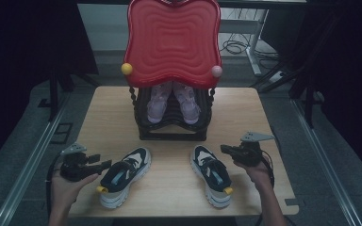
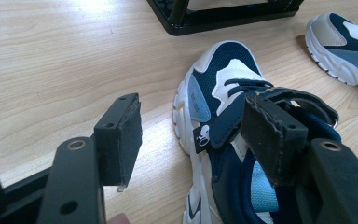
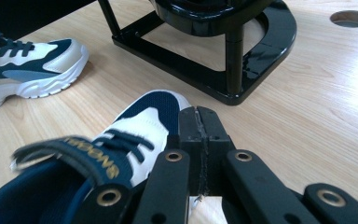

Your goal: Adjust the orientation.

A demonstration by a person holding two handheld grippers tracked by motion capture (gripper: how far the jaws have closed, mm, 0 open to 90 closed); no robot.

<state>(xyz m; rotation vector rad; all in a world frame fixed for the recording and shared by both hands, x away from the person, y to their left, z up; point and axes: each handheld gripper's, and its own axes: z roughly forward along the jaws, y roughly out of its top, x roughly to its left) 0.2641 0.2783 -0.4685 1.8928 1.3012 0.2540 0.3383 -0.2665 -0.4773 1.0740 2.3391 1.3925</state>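
- Nearest the camera in the high view, two forearms come up from the bottom edge, each hand holding a gripper over the near part of the wooden worktop (image 1: 113, 101).
- The left gripper (image 1: 104, 164) sits at the near left with its jaws spread wide; in the left gripper view one pad (image 2: 129, 135) hangs over bare wood and the other lies against the strap of the left shoe (image 1: 122, 175).
- That left shoe, navy and white with a yellow heel tab, lies on the worktop at the near left, toe pointing far and a little right.
- The right gripper (image 1: 224, 149) is at the near right, jaws pressed together with nothing between them; the right gripper view shows the two pads (image 3: 200, 135) meeting face to face.
- Just left of that gripper lies the right shoe (image 1: 211, 173), toe pointing far and slightly left, strap loose and standing up in the right gripper view.
- The two shoes lie well apart, bare wood between them.
- Farther back, at the middle of the worktop, stands a black rack (image 1: 172, 123) with a pair of pink shoes (image 1: 173, 103) resting on it, toes down toward the near side.
- Above the rack rises a red wavy panel (image 1: 172, 40), with a yellow ball (image 1: 127, 68) at its lower left corner and a pink ball (image 1: 217, 71) at its lower right.
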